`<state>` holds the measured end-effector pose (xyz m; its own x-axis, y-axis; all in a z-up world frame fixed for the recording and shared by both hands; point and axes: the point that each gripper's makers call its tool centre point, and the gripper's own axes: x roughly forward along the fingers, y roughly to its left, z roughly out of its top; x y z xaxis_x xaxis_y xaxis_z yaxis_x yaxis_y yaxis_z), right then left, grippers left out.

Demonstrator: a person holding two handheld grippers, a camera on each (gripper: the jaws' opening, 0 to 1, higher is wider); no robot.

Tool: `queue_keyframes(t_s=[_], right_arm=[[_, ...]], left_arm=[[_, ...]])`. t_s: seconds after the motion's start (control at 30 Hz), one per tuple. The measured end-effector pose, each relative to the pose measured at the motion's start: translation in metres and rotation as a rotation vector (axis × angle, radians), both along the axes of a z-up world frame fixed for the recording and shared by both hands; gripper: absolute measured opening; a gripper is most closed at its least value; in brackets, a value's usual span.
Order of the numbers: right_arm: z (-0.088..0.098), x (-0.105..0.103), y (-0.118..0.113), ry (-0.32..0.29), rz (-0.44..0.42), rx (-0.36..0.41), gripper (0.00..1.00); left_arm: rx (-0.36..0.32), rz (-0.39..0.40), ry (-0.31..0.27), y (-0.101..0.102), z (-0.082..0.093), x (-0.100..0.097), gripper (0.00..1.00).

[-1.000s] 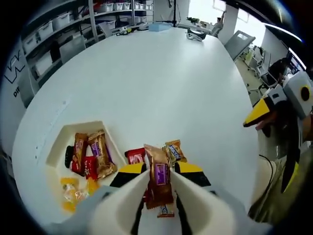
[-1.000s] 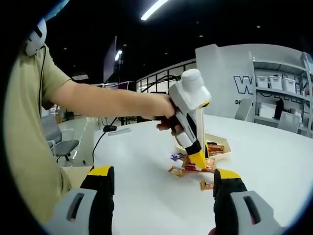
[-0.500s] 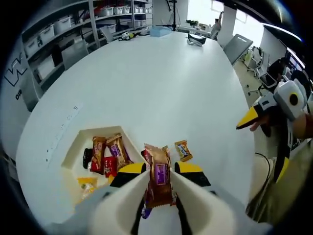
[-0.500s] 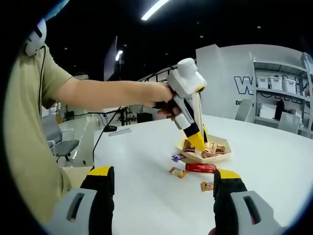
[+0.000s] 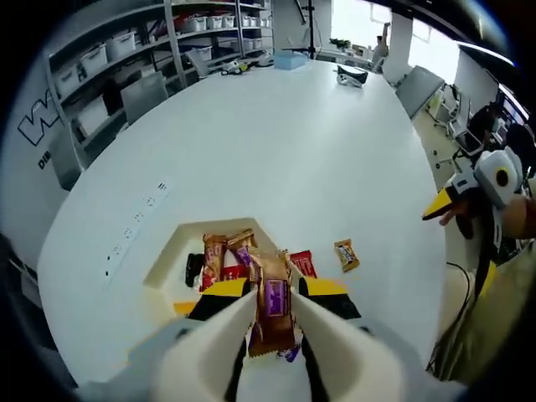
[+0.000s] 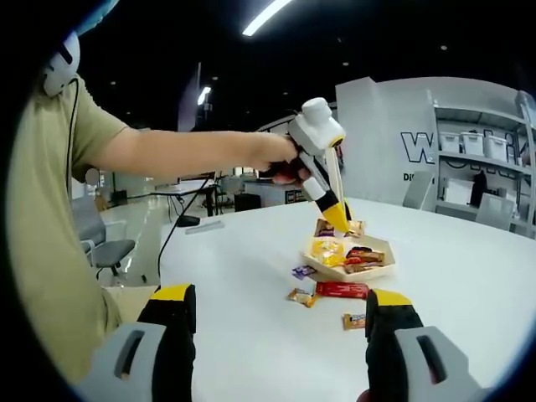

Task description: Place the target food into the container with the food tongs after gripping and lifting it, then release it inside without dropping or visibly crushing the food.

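The left gripper [image 5: 270, 314] is clamped on a brown snack packet [image 5: 270, 308], held aloft above the near edge of the cream container [image 5: 172, 255], presumably so it can be lowered in without a drop. Its long axis runs along the jaws, purple label up. The right gripper [image 6: 272, 335] waits with jaws apart, off the table's [image 5: 276, 142] edge.

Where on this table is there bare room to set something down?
Most of the white table is bare, from the tray out to the far shelving side. It is crowded at the tray and just beside it, where the red wrapper and orange wrapper lie loose.
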<state>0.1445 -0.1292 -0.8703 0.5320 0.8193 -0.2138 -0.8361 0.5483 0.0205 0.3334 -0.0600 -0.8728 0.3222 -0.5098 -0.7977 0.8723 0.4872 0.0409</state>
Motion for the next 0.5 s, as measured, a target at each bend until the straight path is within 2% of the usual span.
queue_keyframes(t_s=[0.5], right_arm=[[-0.001, 0.001, -0.001, 0.003, -0.003, -0.002, 0.82]], left_arm=[[0.009, 0.066, -0.047, 0.028, 0.008, 0.037, 0.22]])
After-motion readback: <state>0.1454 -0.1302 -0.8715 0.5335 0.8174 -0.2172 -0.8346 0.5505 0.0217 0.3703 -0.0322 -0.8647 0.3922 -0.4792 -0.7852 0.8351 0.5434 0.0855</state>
